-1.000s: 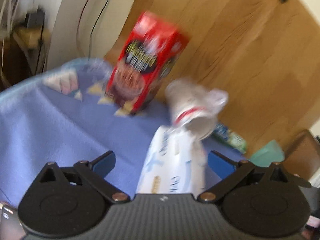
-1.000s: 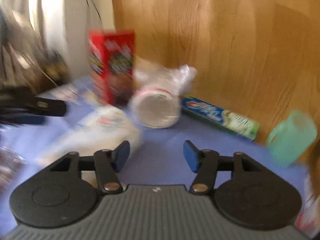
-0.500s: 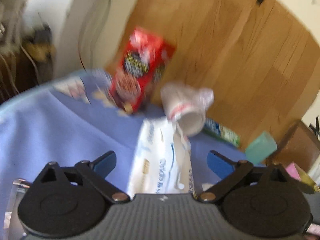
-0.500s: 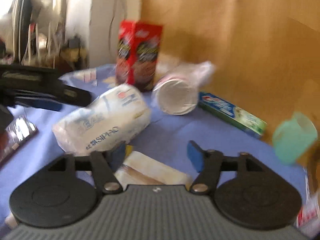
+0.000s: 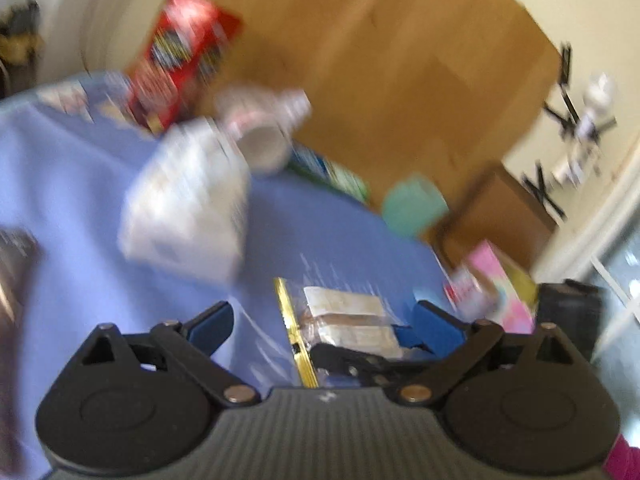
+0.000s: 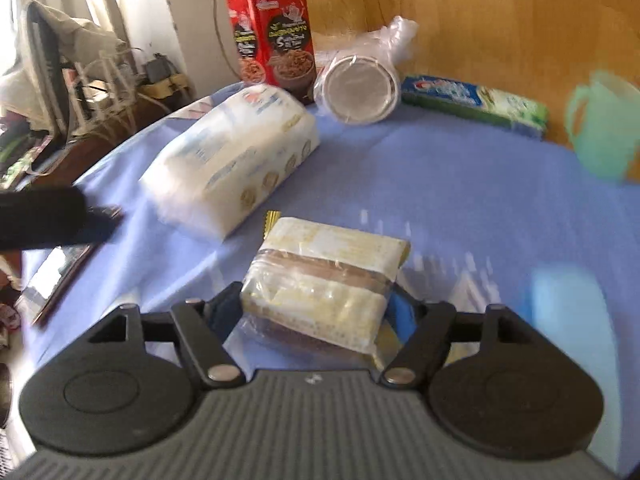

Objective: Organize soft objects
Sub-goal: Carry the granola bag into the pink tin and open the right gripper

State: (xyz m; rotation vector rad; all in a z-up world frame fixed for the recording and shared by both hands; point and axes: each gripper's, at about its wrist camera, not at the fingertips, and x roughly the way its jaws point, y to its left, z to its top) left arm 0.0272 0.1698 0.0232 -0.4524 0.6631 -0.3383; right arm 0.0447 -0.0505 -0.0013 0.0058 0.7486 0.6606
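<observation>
A clear-wrapped sandwich pack (image 6: 328, 280) lies on the blue cloth (image 6: 460, 184). It sits between the open fingers of my right gripper (image 6: 316, 312); whether the pads touch it I cannot tell. A white soft tissue pack (image 6: 232, 152) lies behind it to the left. In the blurred left wrist view the sandwich pack (image 5: 344, 316) and the right gripper's fingers lie between the open fingers of my left gripper (image 5: 324, 320). The tissue pack (image 5: 188, 200) lies further off to the left.
A red cereal box (image 6: 276, 36) stands at the back against the wooden panel. A bagged stack of paper plates (image 6: 360, 84), a toothpaste box (image 6: 472, 100) and a green cup (image 6: 604, 124) lie along the back. A dark flat object (image 6: 60, 272) lies at the left edge.
My left gripper has pulled back from the tissue pack and swung right. My right gripper has moved forward so the sandwich pack sits between its fingers.
</observation>
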